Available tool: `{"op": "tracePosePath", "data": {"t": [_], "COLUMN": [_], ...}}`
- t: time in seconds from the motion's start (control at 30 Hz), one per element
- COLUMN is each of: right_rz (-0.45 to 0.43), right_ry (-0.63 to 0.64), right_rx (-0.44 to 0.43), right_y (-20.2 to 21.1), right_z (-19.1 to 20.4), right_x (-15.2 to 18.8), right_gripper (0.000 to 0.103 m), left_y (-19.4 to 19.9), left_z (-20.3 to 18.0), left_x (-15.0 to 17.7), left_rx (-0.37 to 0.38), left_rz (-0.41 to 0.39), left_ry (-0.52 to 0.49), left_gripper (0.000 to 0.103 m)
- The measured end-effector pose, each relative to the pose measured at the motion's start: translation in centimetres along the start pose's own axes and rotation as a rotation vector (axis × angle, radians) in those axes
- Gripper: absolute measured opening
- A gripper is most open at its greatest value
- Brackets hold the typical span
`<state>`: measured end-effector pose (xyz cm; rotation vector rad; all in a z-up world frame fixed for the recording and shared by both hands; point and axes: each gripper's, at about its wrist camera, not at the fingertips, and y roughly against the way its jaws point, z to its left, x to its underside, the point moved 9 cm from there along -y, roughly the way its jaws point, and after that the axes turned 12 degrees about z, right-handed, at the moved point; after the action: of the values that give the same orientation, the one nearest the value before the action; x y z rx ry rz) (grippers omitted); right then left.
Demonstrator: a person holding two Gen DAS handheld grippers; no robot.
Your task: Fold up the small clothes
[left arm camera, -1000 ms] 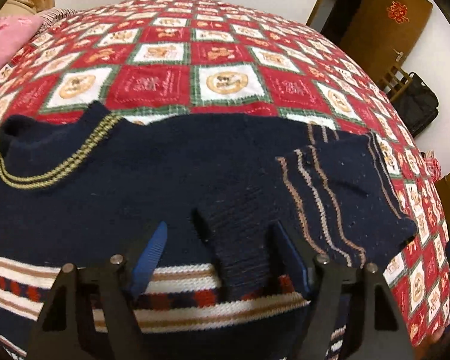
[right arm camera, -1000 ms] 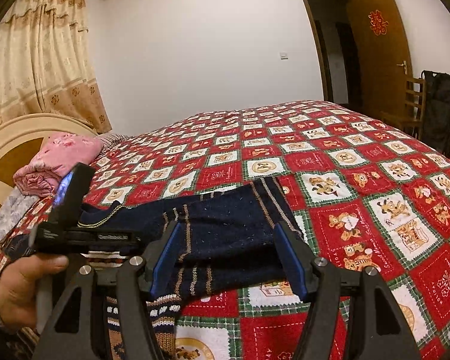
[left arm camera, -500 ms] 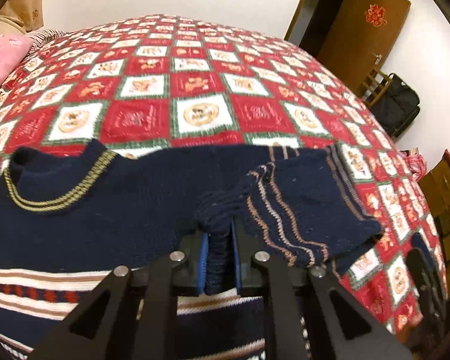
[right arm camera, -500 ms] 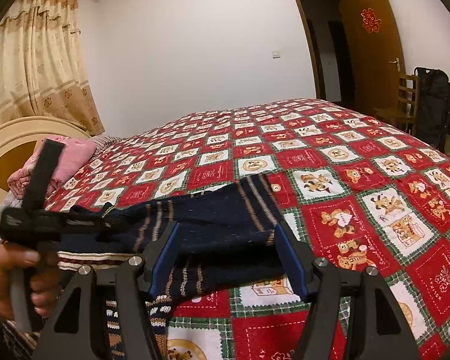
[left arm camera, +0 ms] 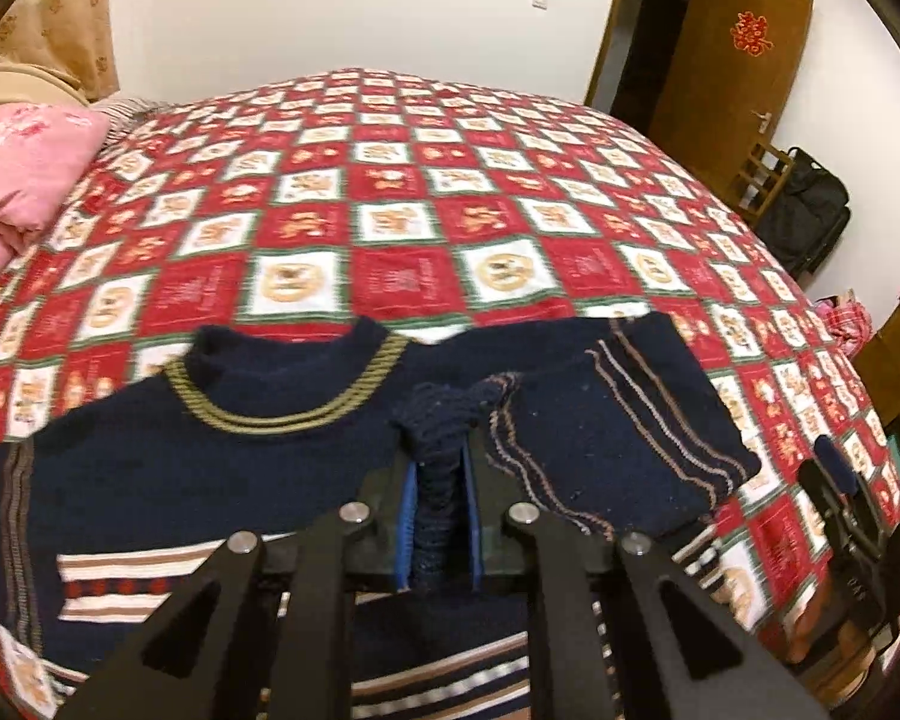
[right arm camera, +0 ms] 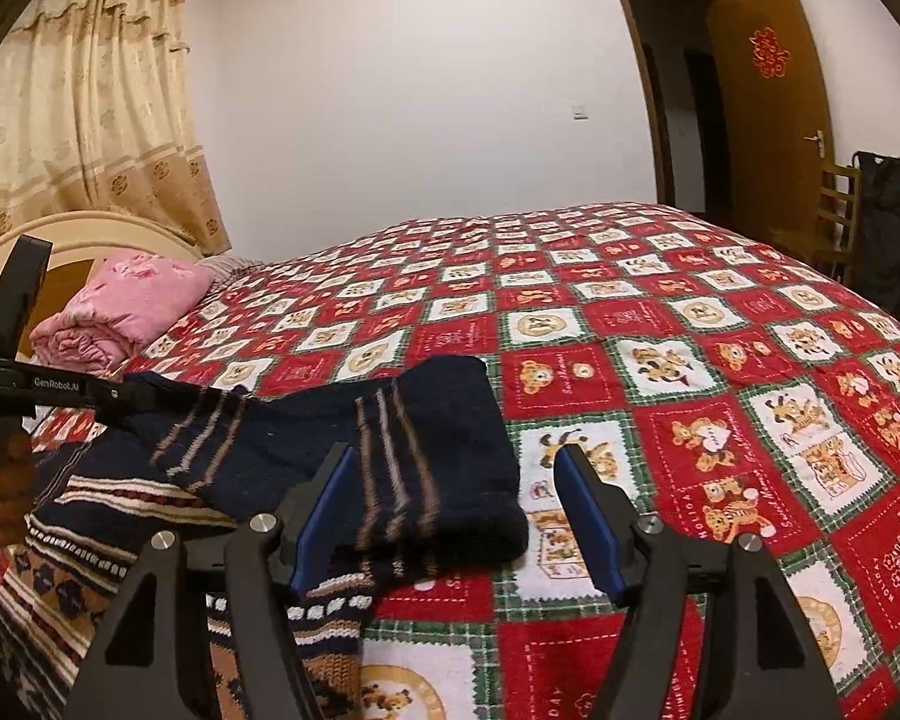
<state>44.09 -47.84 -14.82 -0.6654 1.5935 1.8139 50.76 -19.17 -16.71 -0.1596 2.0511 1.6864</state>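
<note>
A small navy sweater (left arm camera: 210, 462) with olive neck stripes and a patterned hem lies on the red checked bedspread (left arm camera: 402, 216). My left gripper (left arm camera: 438, 468) is shut on the ribbed cuff of its right sleeve (left arm camera: 618, 438), lifting the cuff above the chest. In the right wrist view the sleeve (right arm camera: 426, 456) is folded over, and my right gripper (right arm camera: 456, 510) is open, its blue pads astride the sleeve's folded edge. The left gripper (right arm camera: 114, 396) shows there at the left, held by a hand.
A pink folded quilt (right arm camera: 126, 312) lies by the headboard (right arm camera: 60, 234) at the left. A brown door (right arm camera: 768, 108), a wooden chair (right arm camera: 834, 210) and a black bag (right arm camera: 888, 222) stand at the far right beyond the bed's edge.
My left gripper closed on the sleeve cuff and has lifted it toward the collar. The right gripper stayed open and shifted slightly right along the sleeve.
</note>
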Motion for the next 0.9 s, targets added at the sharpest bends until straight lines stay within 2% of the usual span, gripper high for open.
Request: {"op": "tracePosePath", "data": {"t": [0.4,0.67,0.9], "right_rz": [0.014,0.020,0.048], "right_ry": [0.047,0.021,0.071], "right_rx": [-0.020,-0.017,-0.026], "right_y": [-0.4,-0.6,-1.3], "right_z": [1.5,0.8,2.1], "right_x": [0.8,0.7,1.4], "right_gripper": [0.069,0.069,0.070], "left_y": [1.8,0.6,-1.7], "left_z": [7.7,11.5,14.5], "left_x": [0.3,1.5,2.5], "left_rx": [-0.103,-0.139,-0.157], "left_rz": [-0.029,0.003,0.043], "left_ry": [0.054,0.101,0.154], "left_gripper": [0.014,0.014,0.015]}}
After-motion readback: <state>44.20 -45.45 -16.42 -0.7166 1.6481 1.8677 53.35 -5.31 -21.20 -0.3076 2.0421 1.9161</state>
